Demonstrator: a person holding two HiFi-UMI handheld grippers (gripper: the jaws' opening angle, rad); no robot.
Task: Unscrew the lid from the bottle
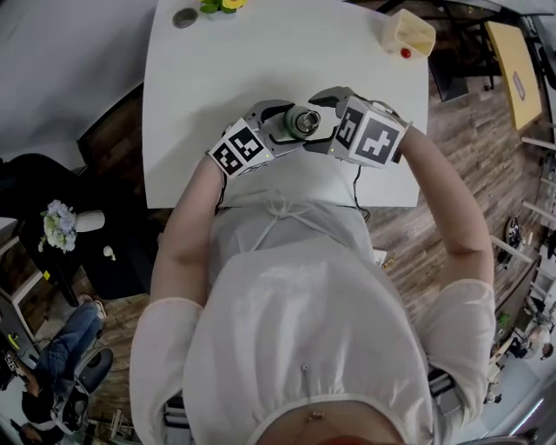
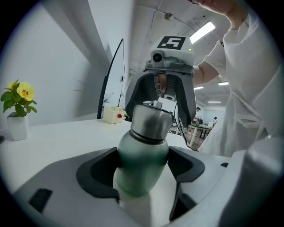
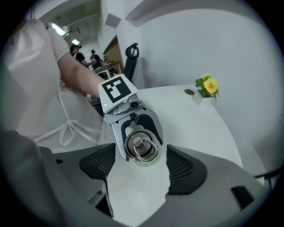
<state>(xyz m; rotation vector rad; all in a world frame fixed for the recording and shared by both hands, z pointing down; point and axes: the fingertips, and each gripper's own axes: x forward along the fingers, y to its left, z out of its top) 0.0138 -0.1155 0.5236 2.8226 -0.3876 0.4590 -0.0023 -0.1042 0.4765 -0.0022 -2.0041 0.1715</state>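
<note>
The person in a white top (image 1: 304, 295) held both arms out in front. The left tongs (image 2: 143, 166) were shut tight on the green bottle (image 2: 142, 164). Their two black pads pressed on its sides, just below the silver lid (image 2: 151, 122). The lid was still on the bottle and had a small metal ring on top.

The right tongs (image 3: 141, 164) pointed down at the lid from above. Their jaws stood wide apart, one on each side of the lid (image 3: 141, 147). The pads did not touch it, and the tongs held nothing.

From the head view, the bottle (image 1: 302, 120) sat between the two tongs over the white table (image 1: 217, 69), on the person's side of it. I could not tell if its bottom touched the table.

Far across the table stood a yellow flower (image 2: 21, 92) in a white pot (image 2: 17, 126). A small grey round thing (image 1: 184, 17) lay beside it. At the other far corner sat a yellow box (image 1: 408, 33) with a red dot.
</note>
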